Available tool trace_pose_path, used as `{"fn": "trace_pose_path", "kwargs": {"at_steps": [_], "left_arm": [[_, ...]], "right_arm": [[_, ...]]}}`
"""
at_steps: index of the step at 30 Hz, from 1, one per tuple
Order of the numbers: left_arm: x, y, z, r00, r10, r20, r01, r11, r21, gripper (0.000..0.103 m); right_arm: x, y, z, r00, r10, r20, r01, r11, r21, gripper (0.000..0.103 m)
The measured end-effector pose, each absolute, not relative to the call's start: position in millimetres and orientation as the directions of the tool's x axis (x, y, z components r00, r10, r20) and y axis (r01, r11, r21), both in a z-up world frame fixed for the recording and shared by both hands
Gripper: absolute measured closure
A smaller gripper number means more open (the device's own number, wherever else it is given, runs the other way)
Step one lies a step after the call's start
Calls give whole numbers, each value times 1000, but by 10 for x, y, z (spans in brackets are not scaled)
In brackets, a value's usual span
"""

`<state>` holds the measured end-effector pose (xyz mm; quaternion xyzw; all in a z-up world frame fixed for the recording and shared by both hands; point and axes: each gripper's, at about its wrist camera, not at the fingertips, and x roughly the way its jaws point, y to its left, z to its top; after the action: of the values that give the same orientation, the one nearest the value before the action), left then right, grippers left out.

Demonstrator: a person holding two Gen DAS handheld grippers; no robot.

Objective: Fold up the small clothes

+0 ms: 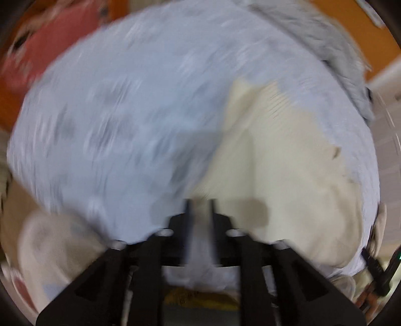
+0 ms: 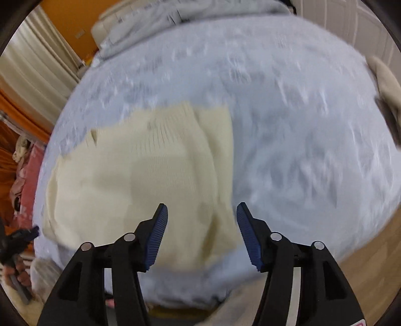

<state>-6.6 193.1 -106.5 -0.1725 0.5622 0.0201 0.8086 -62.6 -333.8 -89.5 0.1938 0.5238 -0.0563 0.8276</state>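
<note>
A cream knitted garment (image 2: pixel 140 175) lies spread flat on a pale blue patterned bedspread (image 2: pixel 300 140). It also shows in the left wrist view (image 1: pixel 288 160), on the right half of the bedspread (image 1: pixel 125 120). My right gripper (image 2: pixel 201 213) is open and empty, hovering just above the garment's near right edge. My left gripper (image 1: pixel 200 203) has its jaws nearly together at the garment's near edge; the frame is blurred, so I cannot tell whether cloth is pinched. The other gripper shows at the far left of the right wrist view (image 2: pixel 20 238).
A grey blanket (image 2: pixel 175 15) is bunched at the far end of the bed. Pink cloth (image 1: pixel 50 42) lies beside the bed by an orange wall. A beige item (image 2: pixel 386 82) sits at the right edge. Wooden floor (image 2: pixel 371 263) is at the lower right.
</note>
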Motion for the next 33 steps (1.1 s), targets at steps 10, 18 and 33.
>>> {"fn": "trace_pose_path", "kwargs": {"at_steps": [10,18,33], "left_arm": [[1380,1174,-1338,332,-86,-939,-61,992,-112,37],[1646,1176,-1336,309,-68,-949,-107,989,-105,92],[434,982,-1056,379,-108,-919,-45,990,-135,51]], "right_arm": [[549,-3249,-1563,319,211,-924,279,911,304,94],[733,-3369,-1090,516,204,-832,239,899,368,93],[-467,-2894,-1325,361,190,-913,245,925,290,97]]}}
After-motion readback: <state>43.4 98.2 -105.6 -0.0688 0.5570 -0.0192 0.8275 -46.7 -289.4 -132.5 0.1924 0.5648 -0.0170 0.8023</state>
